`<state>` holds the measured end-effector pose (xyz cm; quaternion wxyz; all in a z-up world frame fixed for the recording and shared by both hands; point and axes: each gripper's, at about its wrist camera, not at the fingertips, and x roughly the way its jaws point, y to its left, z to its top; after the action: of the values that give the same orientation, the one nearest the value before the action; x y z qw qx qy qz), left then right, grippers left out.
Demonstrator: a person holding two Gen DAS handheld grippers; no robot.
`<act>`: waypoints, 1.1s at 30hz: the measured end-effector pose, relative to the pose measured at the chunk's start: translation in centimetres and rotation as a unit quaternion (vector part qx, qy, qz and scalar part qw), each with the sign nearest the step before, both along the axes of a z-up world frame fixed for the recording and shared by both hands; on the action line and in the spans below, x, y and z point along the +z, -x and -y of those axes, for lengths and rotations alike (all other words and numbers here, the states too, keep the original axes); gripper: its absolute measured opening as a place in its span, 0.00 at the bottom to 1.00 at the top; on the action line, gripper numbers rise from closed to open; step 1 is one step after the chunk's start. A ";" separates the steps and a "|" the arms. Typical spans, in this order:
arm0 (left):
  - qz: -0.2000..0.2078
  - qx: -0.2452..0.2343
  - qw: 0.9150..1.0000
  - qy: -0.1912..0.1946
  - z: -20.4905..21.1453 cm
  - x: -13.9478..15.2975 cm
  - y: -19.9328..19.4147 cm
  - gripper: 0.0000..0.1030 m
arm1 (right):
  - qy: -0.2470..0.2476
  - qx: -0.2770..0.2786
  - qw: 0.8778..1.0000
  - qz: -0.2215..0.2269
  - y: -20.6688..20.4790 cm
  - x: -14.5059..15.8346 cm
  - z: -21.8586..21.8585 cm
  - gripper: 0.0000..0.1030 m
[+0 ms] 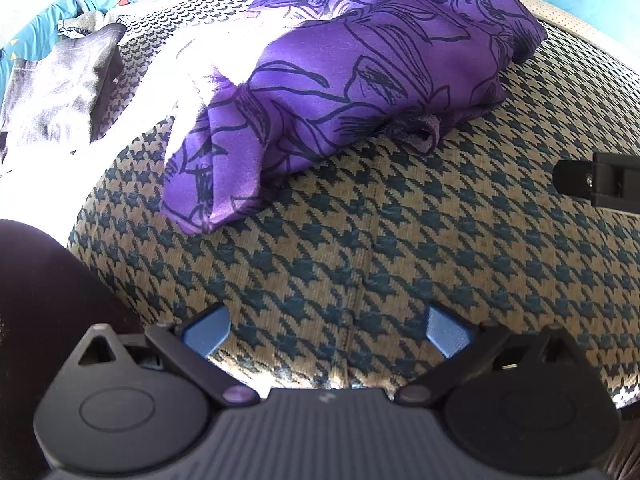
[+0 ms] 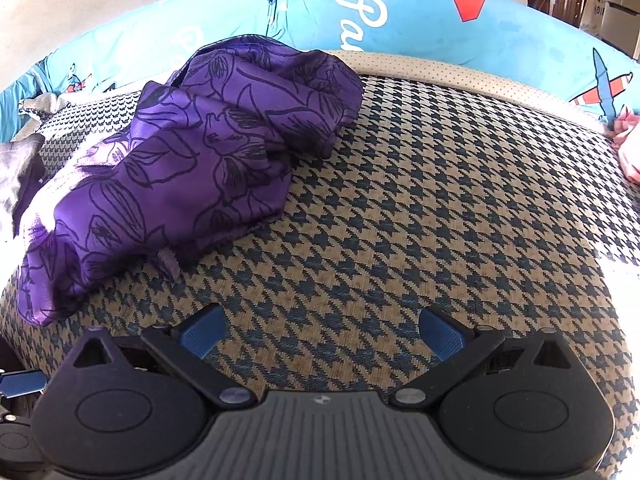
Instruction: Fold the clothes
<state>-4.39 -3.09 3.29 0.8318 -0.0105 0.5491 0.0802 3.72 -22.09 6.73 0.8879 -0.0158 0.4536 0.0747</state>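
A purple garment (image 1: 352,60) with black flower outlines lies crumpled on a houndstooth-patterned cover (image 1: 360,248). My left gripper (image 1: 328,332) hovers over bare cover in front of it, open, nothing between its blue fingertips. In the right wrist view the same purple garment (image 2: 192,160) lies up and to the left, bunched in a heap. My right gripper (image 2: 322,334) is open above the houndstooth cover (image 2: 440,208), apart from the cloth. A black part of the right gripper (image 1: 600,180) juts in at the right edge of the left wrist view.
A grey garment (image 1: 60,88) lies at the far left, partly in glaring sunlight. A light blue printed cushion (image 2: 400,12) runs along the back edge. A pink cloth (image 2: 628,140) shows at the far right. Something dark (image 1: 36,320) fills the lower left.
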 end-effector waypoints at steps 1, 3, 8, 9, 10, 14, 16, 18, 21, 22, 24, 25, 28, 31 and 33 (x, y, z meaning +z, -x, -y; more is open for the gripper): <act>0.001 -0.001 1.000 0.001 0.0 0.0 0.0 1.00 | -0.003 0.001 1.000 -0.006 -0.1 -0.1 0.0 1.00; 0.001 0.000 1.000 0.005 -0.1 -0.1 0.0 1.00 | -0.001 0.005 1.000 -0.016 -0.2 -0.3 -0.1 1.00; 0.002 0.011 0.999 0.031 -0.6 -0.5 0.1 1.00 | 0.041 0.014 0.999 -0.001 0.0 -0.3 -0.8 1.00; 0.003 0.013 0.999 0.036 -0.7 -0.5 0.1 1.00 | 0.041 0.015 0.999 -0.001 -0.1 -0.3 -0.7 1.00; 0.005 0.010 0.999 0.037 -0.7 -0.6 0.2 1.00 | 0.036 0.015 0.999 -0.002 -0.1 -0.3 -0.6 1.00; 0.012 -0.001 1.000 0.027 -0.4 -0.7 0.3 1.00 | 0.018 0.013 1.000 -0.012 -0.3 -0.3 -0.4 1.00; 0.012 -0.001 1.000 0.025 -0.3 -0.7 0.3 1.00 | 0.013 0.009 1.000 -0.018 -0.4 -0.3 -0.2 1.00; 0.015 -0.005 1.000 0.021 -0.1 -0.8 0.4 1.00 | 0.013 0.004 1.000 -0.025 -0.5 -0.4 -0.2 1.00; 0.018 -0.011 1.000 0.012 0.2 -0.8 0.5 1.00 | 0.012 0.003 1.000 -0.028 -0.5 -0.4 -0.2 1.00; 0.018 -0.012 1.000 0.009 0.3 -0.8 0.5 1.00 | 0.011 0.005 1.000 -0.026 -0.5 -0.4 -0.2 1.00; 0.020 -0.015 1.000 0.005 0.5 -0.8 0.6 1.00 | 0.010 0.009 1.000 -0.022 -0.3 -0.2 -0.3 1.00; 0.021 -0.015 1.000 0.002 0.7 -0.8 0.6 1.00 | 0.009 0.012 1.000 -0.019 -0.3 -0.1 -0.3 1.00; 0.024 -0.015 1.000 -0.005 1.2 -0.7 0.8 1.00 | 0.005 0.017 1.000 -0.016 -0.1 0.1 -0.5 1.00; 0.028 -0.018 0.999 -0.013 1.7 -0.7 1.0 1.00 | 0.002 0.019 1.000 -0.016 -0.2 0.1 -0.8 1.00; 0.031 -0.024 0.999 -0.018 1.8 -0.3 1.2 1.00 | 0.006 0.020 1.000 -0.017 -0.3 0.0 -1.0 1.00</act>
<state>-5.56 -4.94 2.94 0.8500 0.0155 0.5220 0.0697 3.98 -21.13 6.75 0.8785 -0.0290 0.4682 0.0902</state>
